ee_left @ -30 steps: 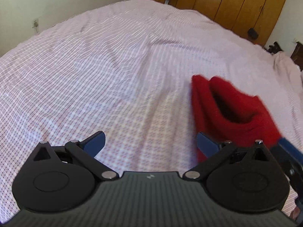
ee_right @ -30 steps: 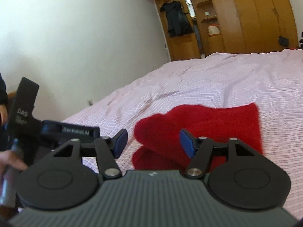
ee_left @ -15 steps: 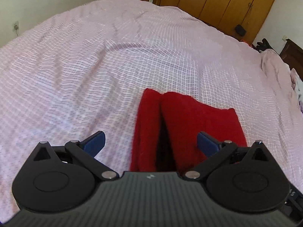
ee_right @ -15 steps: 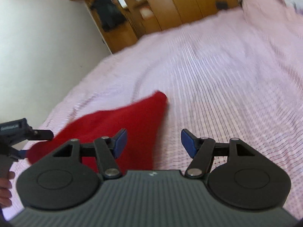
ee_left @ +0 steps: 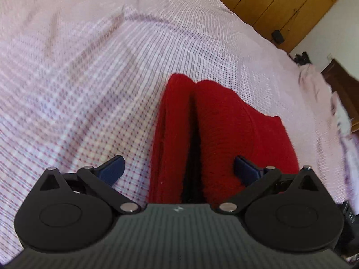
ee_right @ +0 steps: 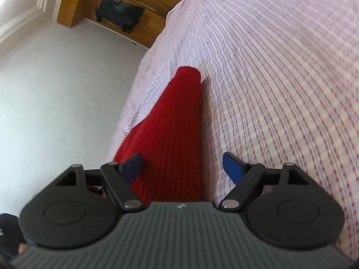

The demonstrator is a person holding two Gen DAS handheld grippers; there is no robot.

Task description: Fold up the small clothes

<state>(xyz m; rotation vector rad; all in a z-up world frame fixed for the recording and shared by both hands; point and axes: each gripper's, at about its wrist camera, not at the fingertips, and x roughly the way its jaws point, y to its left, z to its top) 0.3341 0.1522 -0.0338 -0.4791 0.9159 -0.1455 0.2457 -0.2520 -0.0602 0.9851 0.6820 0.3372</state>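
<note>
A red knitted garment (ee_left: 219,130) lies folded on the pink checked bedsheet (ee_left: 89,78), with a dark crease running down its middle. My left gripper (ee_left: 178,169) is open, its blue fingers straddling the near end of the garment, just above it. In the right wrist view the same red garment (ee_right: 170,130) stretches away from me as a long narrow wedge. My right gripper (ee_right: 182,168) is open, with the garment's near end between its fingers and nothing clamped.
Wooden wardrobes (ee_left: 269,4) stand beyond the far side of the bed. A pale crumpled cloth (ee_left: 325,103) lies at the bed's right edge. A white wall (ee_right: 56,89) and an open wooden closet with dark clothing (ee_right: 119,14) are left of the bed.
Both grippers have closed in on the garment's near end and stayed open. The right wrist view has swung and tilted, so the garment now lies between its fingers.
</note>
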